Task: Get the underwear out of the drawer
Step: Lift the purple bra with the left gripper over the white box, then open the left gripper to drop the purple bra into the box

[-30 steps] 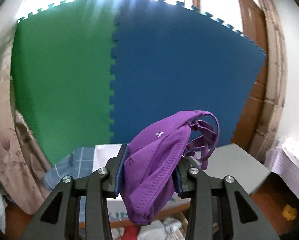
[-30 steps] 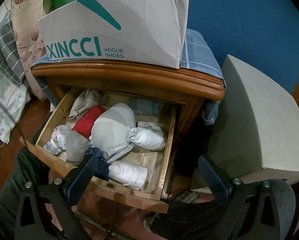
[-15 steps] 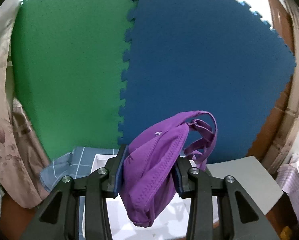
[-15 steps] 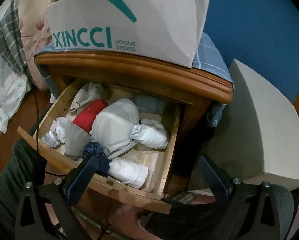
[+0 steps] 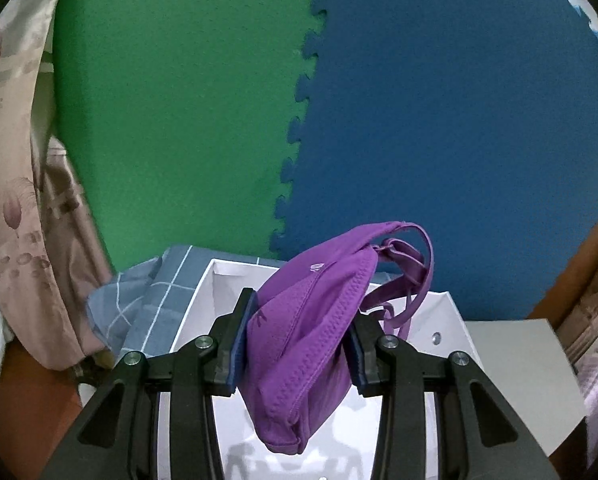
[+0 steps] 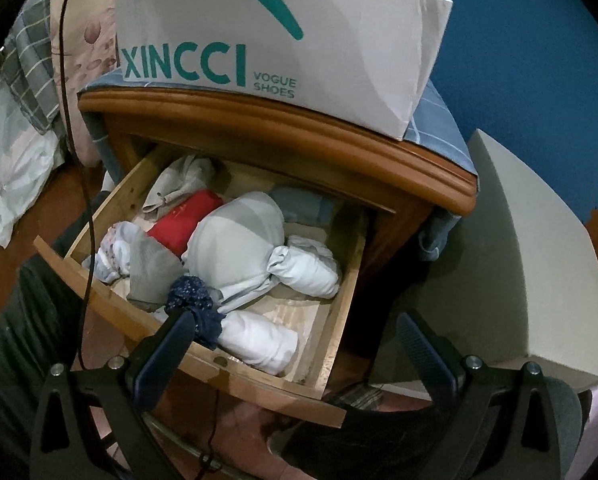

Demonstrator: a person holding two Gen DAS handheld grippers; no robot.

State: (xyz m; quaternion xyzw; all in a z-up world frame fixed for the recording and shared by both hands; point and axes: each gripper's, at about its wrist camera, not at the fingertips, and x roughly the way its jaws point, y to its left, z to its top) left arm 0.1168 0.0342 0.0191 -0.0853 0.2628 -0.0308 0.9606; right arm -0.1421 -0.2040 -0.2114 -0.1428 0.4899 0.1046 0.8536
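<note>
My left gripper (image 5: 297, 344) is shut on a purple piece of underwear (image 5: 311, 332), which bulges up between the pads and trails thin straps to the right. It hangs just above the open white shoe box (image 5: 203, 300). In the right wrist view the wooden drawer (image 6: 335, 344) stands pulled out, packed with rolled white, grey and red garments (image 6: 235, 248). My right gripper (image 6: 295, 354) is open above the drawer's front edge, with nothing between its fingers.
The shoe box (image 6: 283, 36) sits on a blue checked cloth (image 5: 147, 300) on the wooden nightstand (image 6: 283, 140). A grey block (image 6: 515, 272) stands to the right. Green and blue foam mats (image 5: 439, 120) cover the wall behind. Floral fabric (image 5: 15, 208) hangs at the left.
My left gripper has carried the purple underwear forward and down, so the white box now lies right below it. The right gripper has barely shifted over the drawer.
</note>
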